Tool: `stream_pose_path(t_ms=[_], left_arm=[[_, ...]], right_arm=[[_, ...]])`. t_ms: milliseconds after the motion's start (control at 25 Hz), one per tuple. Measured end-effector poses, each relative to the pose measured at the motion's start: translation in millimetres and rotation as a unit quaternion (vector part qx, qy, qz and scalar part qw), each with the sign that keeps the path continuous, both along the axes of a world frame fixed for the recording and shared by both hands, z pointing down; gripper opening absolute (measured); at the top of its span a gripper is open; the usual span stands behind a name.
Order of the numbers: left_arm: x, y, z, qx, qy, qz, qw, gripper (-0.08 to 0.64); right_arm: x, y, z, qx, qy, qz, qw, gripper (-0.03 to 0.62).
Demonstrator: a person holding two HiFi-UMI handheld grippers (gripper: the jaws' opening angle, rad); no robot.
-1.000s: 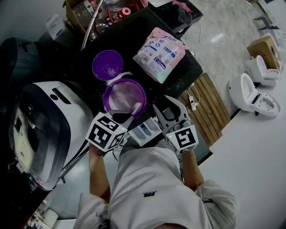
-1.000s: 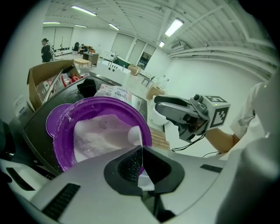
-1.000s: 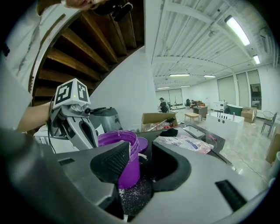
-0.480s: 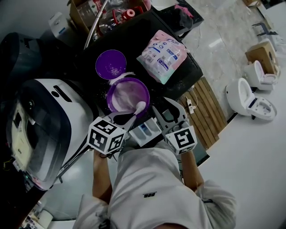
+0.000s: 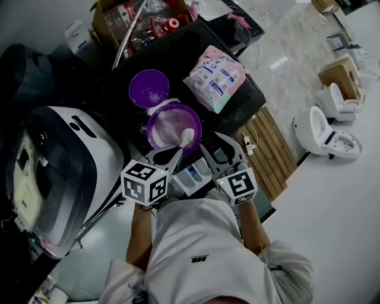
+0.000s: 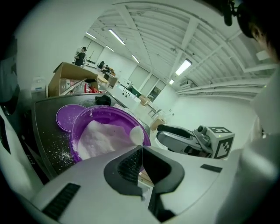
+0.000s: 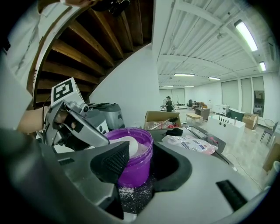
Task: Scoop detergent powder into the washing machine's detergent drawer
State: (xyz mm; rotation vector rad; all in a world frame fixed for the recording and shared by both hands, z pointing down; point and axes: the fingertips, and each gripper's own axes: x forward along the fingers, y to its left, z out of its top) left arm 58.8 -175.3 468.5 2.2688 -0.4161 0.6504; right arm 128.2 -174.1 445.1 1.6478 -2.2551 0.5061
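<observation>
A black table top [image 5: 196, 44] dusted with spilled white powder carries a purple tub [image 5: 174, 126] full of detergent powder [image 6: 103, 139]. The tub's purple lid [image 5: 149, 88] lies flat just beyond it, nearly touching its rim. A pink detergent bag [image 5: 222, 70] lies to the tub's right and farther back, with an open cardboard box [image 5: 119, 15] at the far edge. A white washing machine [image 5: 59, 172] stands left of the tub, and its detergent drawer [image 5: 193, 174] juts out just on the person's side of the tub. Well right of the tub, white toilets [image 5: 323, 133] stand on a pale floor in a large, bright hall.

The left gripper [image 6: 141, 151] has its jaws pressed together on the handle of a white scoop [image 6: 136, 134]. The scoop's bowl is heaped with powder and sits over the tub's near rim.

The right gripper [image 7: 140, 170] hangs just beside the tub on its right, its jaws spread wide. The tub shows in the gap beyond them, untouched, and they grip nothing.
</observation>
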Motion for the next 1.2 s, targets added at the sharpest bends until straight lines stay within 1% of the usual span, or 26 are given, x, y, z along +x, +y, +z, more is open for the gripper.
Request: stream_pose_path(t_ms=[160, 280, 680, 880, 1040, 1200], left_arm=[[-7, -5, -1, 0.022, 0.013, -0.018, 0.9995, 0.017], [-12, -6, -2, 0.032, 0.025, -0.027, 0.9988, 0.017], [-31, -7, -7, 0.033, 0.066, -0.051, 0.9959, 0.017], [-36, -3, -8, 0.037, 0.079, -0.057, 0.9946, 0.017], [-39, 1, -6, 0.045, 0.080, -0.077, 0.9928, 0.017], [-36, 4, -9, 0.062, 0.080, -0.106, 0.9892, 0.017]], right_arm=[[-6, 3, 3, 0.006, 0.020, -0.004, 1.000, 0.160], [-15, 3, -1, 0.010, 0.025, -0.003, 1.000, 0.160], [-43, 11, -7, 0.011, 0.037, 0.019, 0.999, 0.160], [-47, 17, -7, 0.020, 0.055, 0.022, 0.998, 0.160], [-50, 20, -6, 0.024, 0.054, 0.011, 0.998, 0.160], [-49, 23, -6, 0.028, 0.044, -0.014, 0.999, 0.160]])
